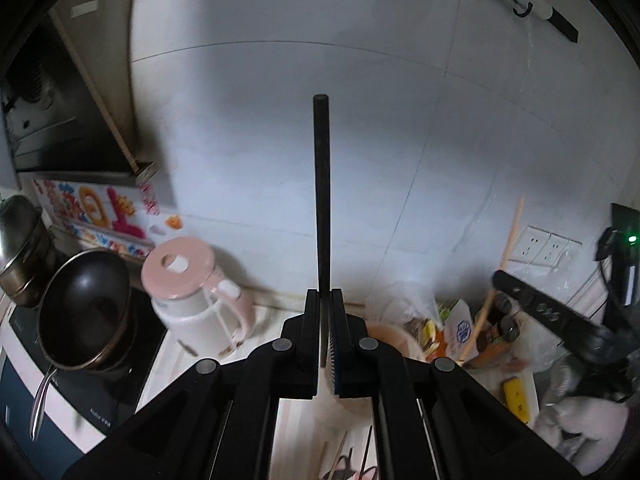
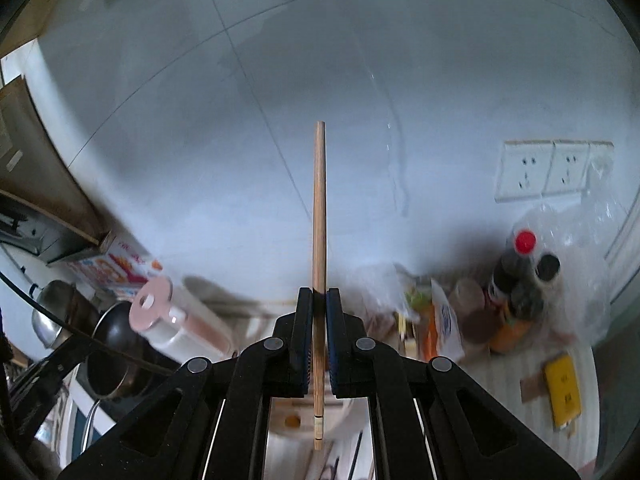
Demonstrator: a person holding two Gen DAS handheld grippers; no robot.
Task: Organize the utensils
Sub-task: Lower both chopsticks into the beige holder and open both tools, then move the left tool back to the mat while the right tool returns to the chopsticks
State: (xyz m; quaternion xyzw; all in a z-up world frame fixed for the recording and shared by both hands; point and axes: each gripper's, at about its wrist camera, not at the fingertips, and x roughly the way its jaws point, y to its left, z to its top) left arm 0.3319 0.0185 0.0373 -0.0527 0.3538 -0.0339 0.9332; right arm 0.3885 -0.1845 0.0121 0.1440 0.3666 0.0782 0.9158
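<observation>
Left tongs (image 1: 325, 300): clamped on a black chopstick (image 1: 322, 184), which stands up between the pads and points away from the camera toward the tiled wall (image 1: 280, 120).
Right tongs (image 2: 319, 300): clamped on a wooden chopstick (image 2: 319, 208), held low on its length, so that a short banded end hangs below the pads and the long part rises above them.
Why held so: each stick lies along the line of its tongs' fingers, which probably keeps it from swinging and would let it go end-first into a holder; no holder shows in either view.
Right tongs seen from the left view: the right tongs with their wooden stick appear toward the right end of the worktop (image 1: 296, 420), raised above the clutter.
Task's things: one chopstick in each pair of tongs, both lifted off the worktop; more thin sticks, dark and pale, lie blurred near the front edge.
Left end of the worktop: a black frying pan (image 1: 86, 312) sits on a cooktop (image 1: 60, 392), with a pink-lidded kettle (image 1: 196, 292) just beside it.
Right end, by the wall: dark sauce bottles (image 2: 520, 280), plastic bags (image 1: 416, 300) and a yellow pack (image 2: 562, 392) crowd together.
Stage, as a guess: sorting by kind, dark sticks apart from wooden ones.
</observation>
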